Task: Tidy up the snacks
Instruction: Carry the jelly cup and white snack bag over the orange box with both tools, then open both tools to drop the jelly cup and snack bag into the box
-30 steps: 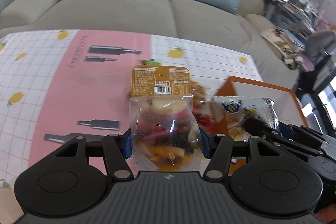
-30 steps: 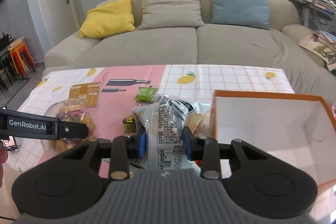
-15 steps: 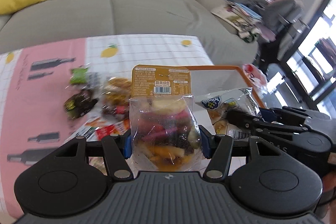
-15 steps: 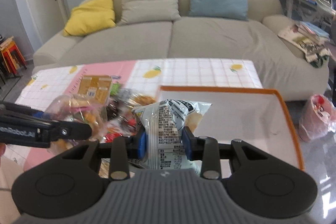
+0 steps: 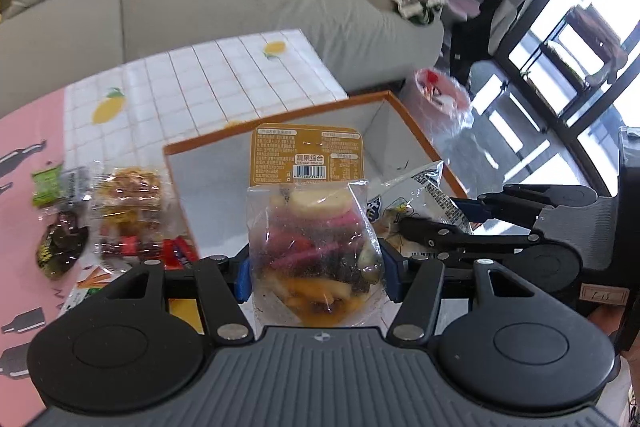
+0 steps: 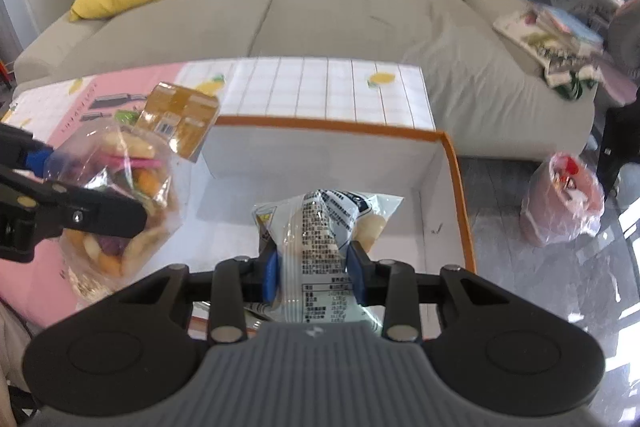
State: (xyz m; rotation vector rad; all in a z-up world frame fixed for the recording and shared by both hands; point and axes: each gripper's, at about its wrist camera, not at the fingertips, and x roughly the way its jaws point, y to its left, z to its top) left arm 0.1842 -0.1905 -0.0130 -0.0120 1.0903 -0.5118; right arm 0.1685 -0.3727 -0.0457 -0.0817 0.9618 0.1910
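Observation:
My left gripper is shut on a clear bag of mixed dried fruit with an orange label and holds it over the near left part of the white box with an orange rim. The bag also shows in the right wrist view. My right gripper is shut on a white snack packet with black print above the same box. That packet shows in the left wrist view, to the right of the fruit bag.
Several loose snacks lie on the pink and white tablecloth left of the box: a green packet, a dark packet, a clear bag of brown pieces. A beige sofa stands behind the table. A pink bin bag sits on the floor at right.
Both grippers have swung right with their bags, from above the tablecloth and snack pile to above the white box. Neither grip has changed.

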